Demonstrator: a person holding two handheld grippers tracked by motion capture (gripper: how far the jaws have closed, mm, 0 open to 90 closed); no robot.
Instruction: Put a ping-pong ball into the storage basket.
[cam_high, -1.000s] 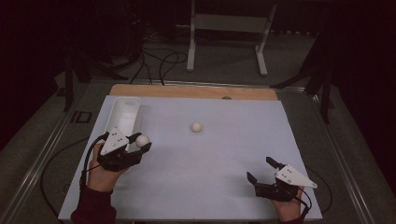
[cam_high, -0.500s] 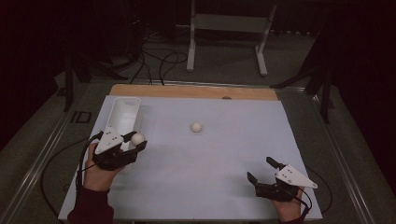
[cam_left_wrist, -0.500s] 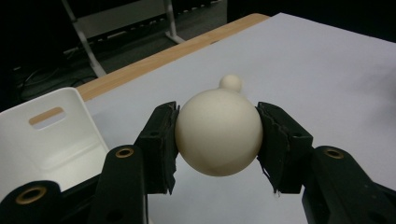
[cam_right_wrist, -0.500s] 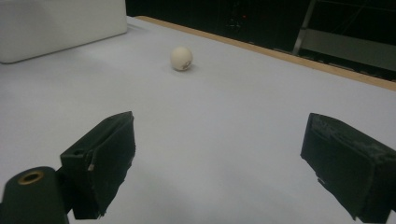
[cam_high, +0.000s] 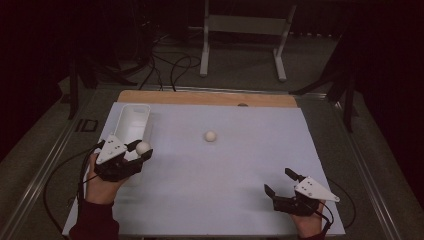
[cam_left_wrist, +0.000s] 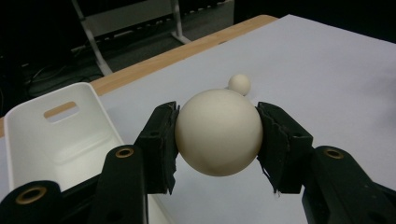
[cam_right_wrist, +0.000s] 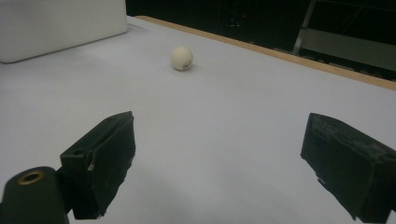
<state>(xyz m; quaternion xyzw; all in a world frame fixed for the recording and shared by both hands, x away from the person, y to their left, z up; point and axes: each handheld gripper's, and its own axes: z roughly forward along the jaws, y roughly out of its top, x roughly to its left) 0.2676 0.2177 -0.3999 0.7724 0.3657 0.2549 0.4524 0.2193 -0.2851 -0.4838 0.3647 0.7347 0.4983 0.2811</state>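
Note:
My left gripper is shut on a cream ball, held above the mat beside the near end of the white tray. In the left gripper view the held ball sits squeezed between both pads, with the tray to its left. A second cream ball lies loose mid-mat; it also appears behind the held one and far ahead in the right gripper view. My right gripper rests open and empty near the mat's front right corner.
A white mat covers the table, with a wooden strip along its far edge. A metal stand and cables lie on the floor beyond. Dark cables trail from both grippers.
My left gripper has carried its ball a little left and toward the tray's near end. The right gripper and the loose ball stay put.

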